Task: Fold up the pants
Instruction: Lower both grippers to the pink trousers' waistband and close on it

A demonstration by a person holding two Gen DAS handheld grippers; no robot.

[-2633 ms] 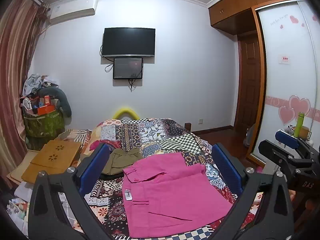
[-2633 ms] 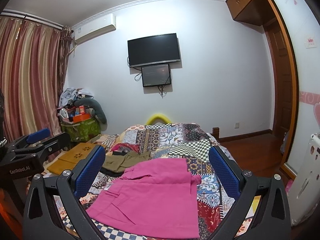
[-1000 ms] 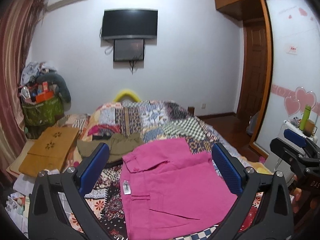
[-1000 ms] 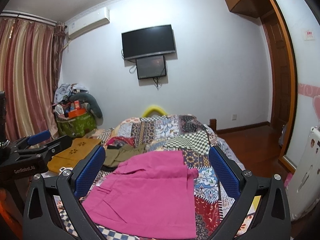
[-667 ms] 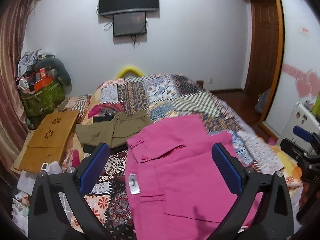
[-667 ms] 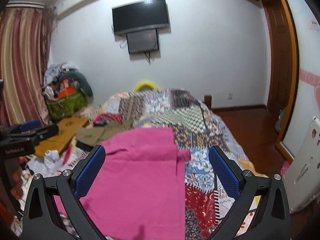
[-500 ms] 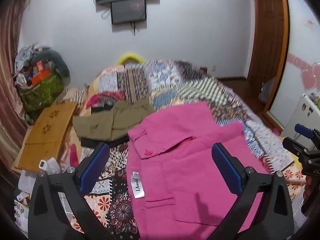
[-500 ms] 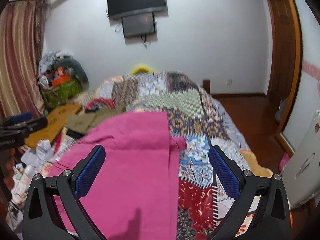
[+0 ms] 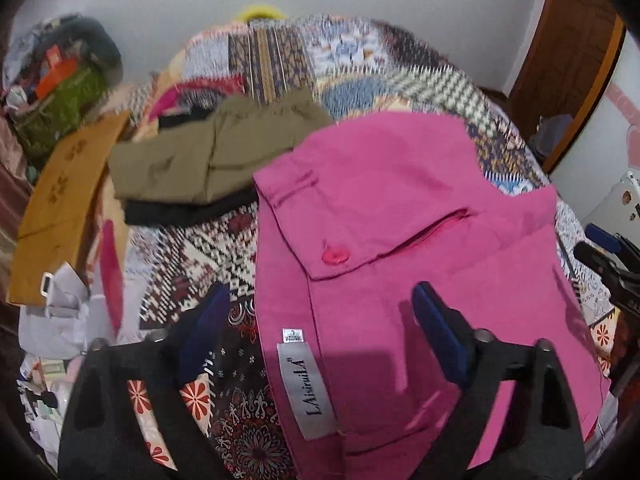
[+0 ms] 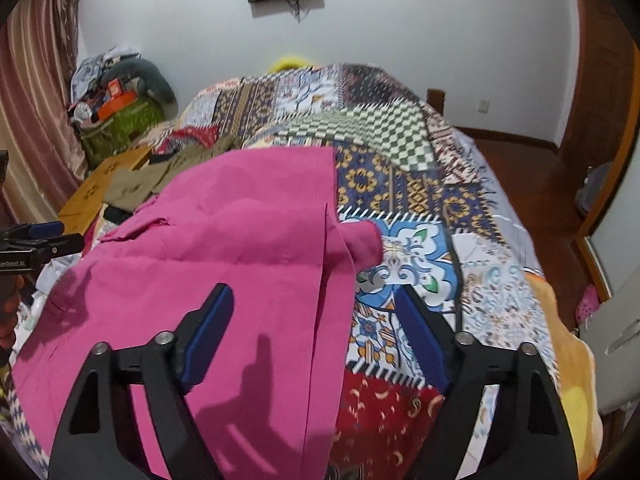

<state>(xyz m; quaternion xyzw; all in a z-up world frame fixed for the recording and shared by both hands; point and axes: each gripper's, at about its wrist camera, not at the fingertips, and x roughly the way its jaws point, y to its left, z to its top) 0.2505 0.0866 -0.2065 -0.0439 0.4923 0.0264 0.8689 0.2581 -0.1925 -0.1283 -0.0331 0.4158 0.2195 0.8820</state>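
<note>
Pink pants (image 9: 420,208) lie spread on the patchwork bed, waistband with a white label (image 9: 308,392) near me and a pink button (image 9: 335,257) on a flap. They also show in the right wrist view (image 10: 224,248). My left gripper (image 9: 320,316) is open, hovering over the waistband's left edge. My right gripper (image 10: 316,312) is open, hovering over the pants' right edge. Neither holds anything.
The patchwork quilt (image 10: 420,200) covers the bed. Olive pants (image 9: 208,156) lie on dark cloth at the pants' far left. A wooden lap tray (image 9: 56,200) and clutter sit left of the bed. A wooden floor (image 10: 532,176) lies to the right.
Both grippers have tilted down and come closer to the pink pants. Their jaws have narrowed but remain open.
</note>
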